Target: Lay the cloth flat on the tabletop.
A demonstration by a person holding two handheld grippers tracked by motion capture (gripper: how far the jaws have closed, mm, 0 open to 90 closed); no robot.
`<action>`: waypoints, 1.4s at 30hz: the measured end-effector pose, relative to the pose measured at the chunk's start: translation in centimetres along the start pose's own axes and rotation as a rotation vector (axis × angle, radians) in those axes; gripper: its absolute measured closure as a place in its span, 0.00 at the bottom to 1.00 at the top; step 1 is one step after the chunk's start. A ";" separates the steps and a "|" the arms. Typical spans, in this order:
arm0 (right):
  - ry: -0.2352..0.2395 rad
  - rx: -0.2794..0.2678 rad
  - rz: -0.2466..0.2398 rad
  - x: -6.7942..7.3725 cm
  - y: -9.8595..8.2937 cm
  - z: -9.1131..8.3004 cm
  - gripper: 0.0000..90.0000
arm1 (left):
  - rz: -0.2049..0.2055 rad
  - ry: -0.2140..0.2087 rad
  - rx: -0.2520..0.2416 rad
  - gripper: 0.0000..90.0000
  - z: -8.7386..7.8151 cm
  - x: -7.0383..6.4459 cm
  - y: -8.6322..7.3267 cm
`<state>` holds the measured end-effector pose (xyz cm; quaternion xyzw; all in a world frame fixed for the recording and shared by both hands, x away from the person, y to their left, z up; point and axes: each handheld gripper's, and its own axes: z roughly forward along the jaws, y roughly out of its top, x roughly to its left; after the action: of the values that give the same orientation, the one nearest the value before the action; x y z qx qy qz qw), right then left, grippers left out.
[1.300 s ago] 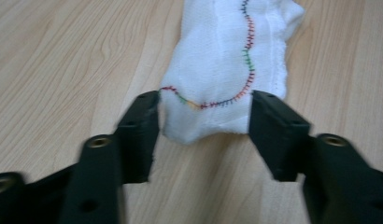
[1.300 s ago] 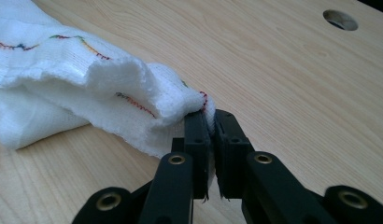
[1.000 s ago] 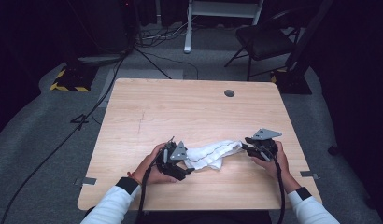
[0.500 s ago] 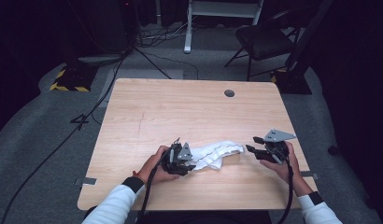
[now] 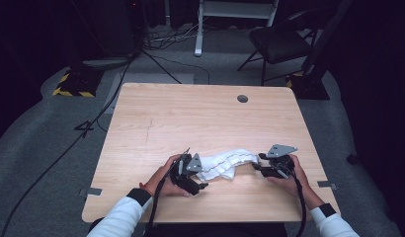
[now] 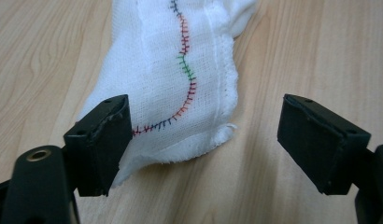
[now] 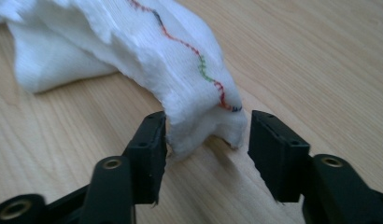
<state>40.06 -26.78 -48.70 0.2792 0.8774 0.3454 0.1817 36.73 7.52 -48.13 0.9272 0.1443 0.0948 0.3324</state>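
Your left gripper (image 6: 203,140) fingers gape wide around the unlabelled white cloth (image 6: 180,84); your right gripper (image 7: 206,140), at three o'clock, brackets its end, half open.

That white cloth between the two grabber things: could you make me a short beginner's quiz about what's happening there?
1. True or false: the left gripper has its jaws clamped shut on the white cloth.
2. What runs along the cloth as a wavy line? A) a zip B) multicoloured stitching C) a row of buttons
3. Fill in: in the right gripper view, one end of the cloth sits between the open jaws of the right gripper, arched up from the wooden ____.

Key: 1 false, the jaws stand wide apart; 2 B; 3 table.
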 end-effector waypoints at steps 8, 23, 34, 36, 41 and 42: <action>-0.023 -0.025 -0.033 -0.3 0.1 -0.5 0.96 | 0.001 0.043 0.010 0.60 0.5 0.8 0.0; -0.040 -0.194 0.003 -0.6 2.2 -5.8 0.98 | -0.025 0.035 -0.250 0.93 -5.7 1.9 0.7; -0.038 -0.291 -0.002 0.5 4.1 -10.0 0.98 | -0.061 0.085 -0.382 0.93 -10.3 1.2 1.6; -0.044 -0.303 -0.012 0.8 4.5 -10.7 0.98 | -0.056 0.095 -0.390 0.93 -11.0 1.1 2.0; -0.053 -0.332 -0.027 1.0 5.6 -12.4 0.99 | -0.067 0.112 -0.416 0.93 -12.4 1.3 3.0; -0.056 -0.327 -0.023 1.0 5.9 -12.5 0.99 | -0.061 0.126 -0.409 0.93 -12.4 1.5 3.2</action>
<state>35.06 -28.93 -35.98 0.2456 0.8070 0.4736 0.2532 35.42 12.97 -36.50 0.8278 0.1708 0.1699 0.5066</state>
